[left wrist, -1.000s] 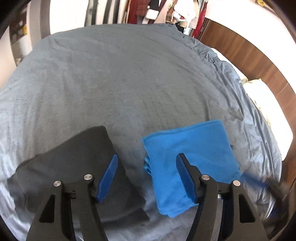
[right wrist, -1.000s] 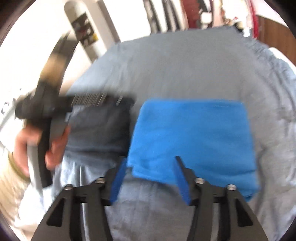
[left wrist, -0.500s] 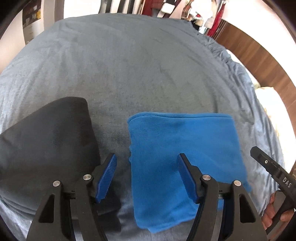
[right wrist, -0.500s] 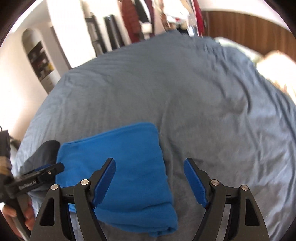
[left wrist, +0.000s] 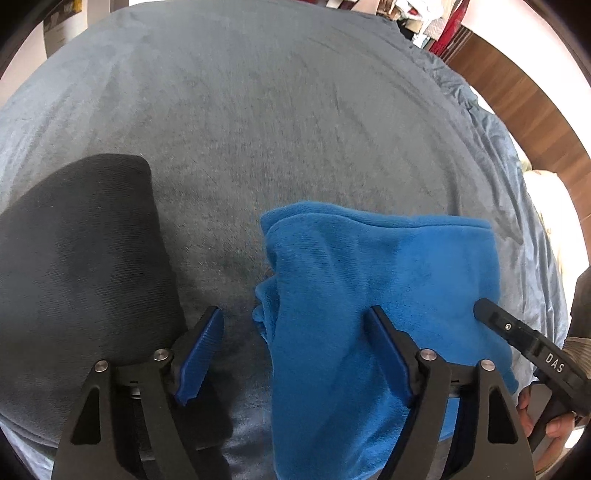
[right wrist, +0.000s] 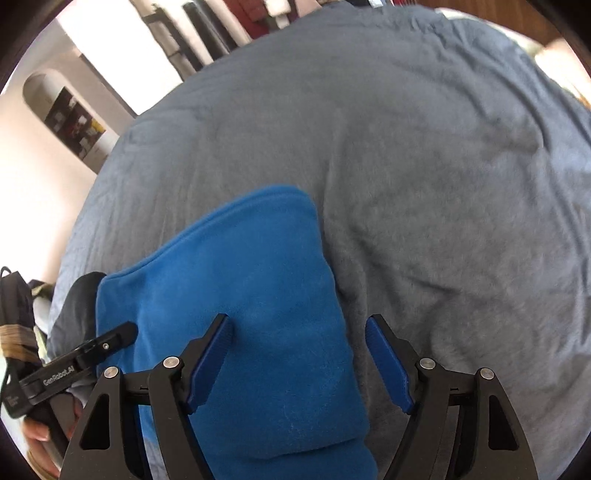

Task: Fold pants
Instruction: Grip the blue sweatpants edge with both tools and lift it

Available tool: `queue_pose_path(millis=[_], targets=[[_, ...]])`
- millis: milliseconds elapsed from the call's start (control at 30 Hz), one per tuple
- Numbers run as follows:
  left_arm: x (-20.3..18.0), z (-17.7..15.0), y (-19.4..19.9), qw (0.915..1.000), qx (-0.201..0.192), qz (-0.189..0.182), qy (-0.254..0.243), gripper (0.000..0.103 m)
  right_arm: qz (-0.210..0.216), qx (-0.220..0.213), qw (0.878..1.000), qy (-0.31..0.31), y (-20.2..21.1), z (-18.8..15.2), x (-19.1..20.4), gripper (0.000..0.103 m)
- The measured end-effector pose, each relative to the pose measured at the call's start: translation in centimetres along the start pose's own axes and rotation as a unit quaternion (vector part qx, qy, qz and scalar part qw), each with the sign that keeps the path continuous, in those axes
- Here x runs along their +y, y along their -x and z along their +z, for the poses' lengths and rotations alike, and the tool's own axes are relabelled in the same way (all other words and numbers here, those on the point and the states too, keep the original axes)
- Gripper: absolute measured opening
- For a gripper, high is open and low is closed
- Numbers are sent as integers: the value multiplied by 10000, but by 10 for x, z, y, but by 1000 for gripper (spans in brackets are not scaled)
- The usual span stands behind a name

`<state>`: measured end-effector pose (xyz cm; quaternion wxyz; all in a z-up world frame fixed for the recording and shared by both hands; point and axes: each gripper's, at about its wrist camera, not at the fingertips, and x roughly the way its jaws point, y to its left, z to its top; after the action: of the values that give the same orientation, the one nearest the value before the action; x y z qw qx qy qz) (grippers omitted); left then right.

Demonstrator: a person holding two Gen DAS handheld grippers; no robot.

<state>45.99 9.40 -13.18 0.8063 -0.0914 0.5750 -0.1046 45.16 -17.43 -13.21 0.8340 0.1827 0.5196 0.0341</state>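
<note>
Folded blue fleece pants [left wrist: 369, 288] lie on the grey bedspread [left wrist: 277, 110]; they also show in the right wrist view [right wrist: 240, 314]. My left gripper [left wrist: 295, 354] is open and empty, hovering over the pants' left edge. My right gripper [right wrist: 299, 362] is open and empty, straddling the pants' right edge. The right gripper's tip shows in the left wrist view [left wrist: 517, 339], over the pants' right side. The left gripper's tip shows in the right wrist view [right wrist: 92, 350], at the pants' left side.
A folded dark grey garment [left wrist: 74, 266] lies left of the blue pants; a sliver shows in the right wrist view [right wrist: 77, 302]. A wooden headboard [left wrist: 517, 92] and a pale pillow [left wrist: 550, 221] are at the right. Hanging clothes [right wrist: 266, 14] are beyond the bed.
Both grippers have come lower and closer over the blue pants. The right wrist view swung from the pants' middle to their right edge. Both stay open.
</note>
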Motion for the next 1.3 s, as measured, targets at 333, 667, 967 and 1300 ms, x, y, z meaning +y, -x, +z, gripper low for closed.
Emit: queue_pose_path(millis=[333,667,967,1300], targets=[[-2,11,-20,9980,376,-419,295,74,199,271,9986,-396,-25,-2,-9,63],[5,0,15,9957,-89,-815,424,31,19,-9,9998,-215,-3,-6,6,31],[17,-10,29,9893,-301,-1138,859,26,-212,-269,9994,12,22,-6,16,26],[14,-5,8,9907,-83,-921,996,43,-857,-426,9906,974,21,-12,44,32]])
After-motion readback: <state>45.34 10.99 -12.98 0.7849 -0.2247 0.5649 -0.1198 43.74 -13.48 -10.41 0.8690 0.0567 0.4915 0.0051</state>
